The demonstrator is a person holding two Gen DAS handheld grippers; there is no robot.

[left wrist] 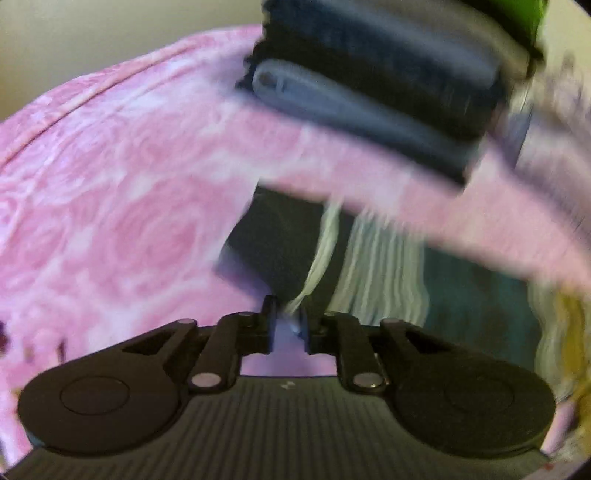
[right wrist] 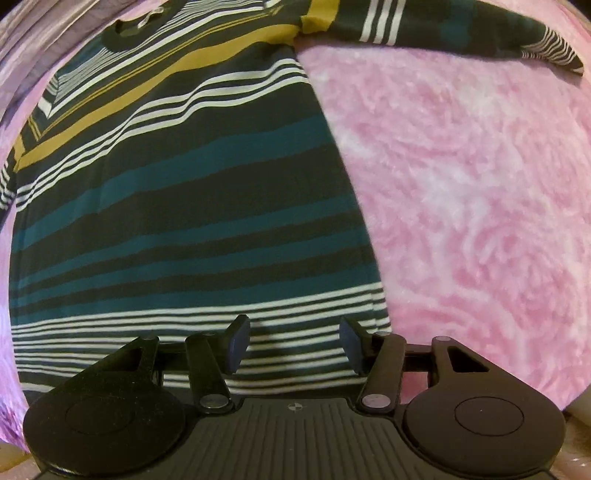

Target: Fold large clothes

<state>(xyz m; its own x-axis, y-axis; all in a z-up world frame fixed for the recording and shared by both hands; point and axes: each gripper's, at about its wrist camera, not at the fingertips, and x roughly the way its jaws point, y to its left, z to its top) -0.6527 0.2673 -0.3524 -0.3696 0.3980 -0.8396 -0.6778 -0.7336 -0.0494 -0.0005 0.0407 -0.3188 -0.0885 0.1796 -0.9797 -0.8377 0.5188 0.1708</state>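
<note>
Left jaws: your left gripper [left wrist: 288, 325] has its jaws nearly together, pinched on a thin white-striped fold of the sweater [left wrist: 314, 266]; the picture is blurred, so keep that pinch firm and do not let the cloth slip.
Right jaws: your right gripper [right wrist: 291, 347] stands apart, pads clear of cloth, hovering just above the sweater's [right wrist: 184, 206] hem near its right side edge.
Sweater, ahead of the right jaws: the body lies flat, collar far beyond the jaws, one sleeve [right wrist: 443, 33] stretched out far up and to the right.
Blanket: the pink blanket [right wrist: 480, 203] lies under everything, to the right of the right jaws.
Beyond the left jaws: a stack of dark and grey folded cloth [left wrist: 369, 81] sits far ahead; steer clear of it.
Step in hand, as I judge it: carry the pinched part across the body.
How to do it well: keep it low and taut, align edge to edge, and use the right jaws to pin the hem.
</note>
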